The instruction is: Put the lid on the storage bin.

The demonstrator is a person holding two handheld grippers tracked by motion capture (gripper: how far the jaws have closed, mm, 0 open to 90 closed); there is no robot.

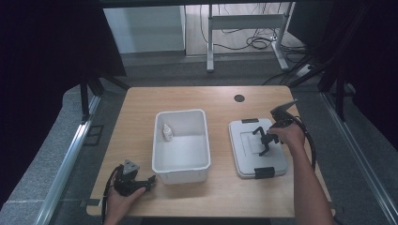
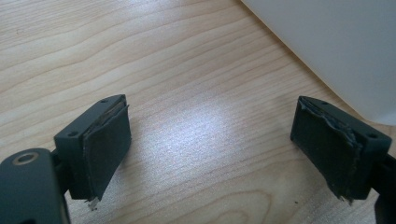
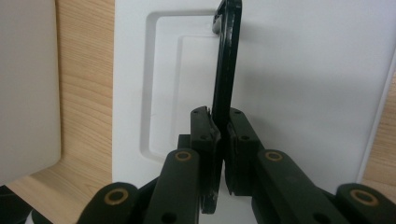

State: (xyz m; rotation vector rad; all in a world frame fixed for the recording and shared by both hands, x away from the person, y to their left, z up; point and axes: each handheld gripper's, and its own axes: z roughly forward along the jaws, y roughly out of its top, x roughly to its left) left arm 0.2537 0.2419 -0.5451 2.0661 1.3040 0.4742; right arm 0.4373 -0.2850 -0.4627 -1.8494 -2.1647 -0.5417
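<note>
In the high view the white lid (image 1: 257, 149) lies flat on the wooden counter (image 1: 141, 101) at right of centre, well apart from the open white bin (image 1: 180, 145) at the middle, which holds a small white bottle (image 1: 166, 132). The right tongs (image 1: 265, 138) are clamped on the lid's black handle (image 3: 227, 65) — raised on edge, pinched between the pads. At lower left the left tongs (image 2: 210, 149) stand wide apart over bare wood, holding nothing — just beside the bin's wall.

Overhead light, dark surroundings; soft glare on table (image 2: 205, 135); close views slightly blurred.
</note>
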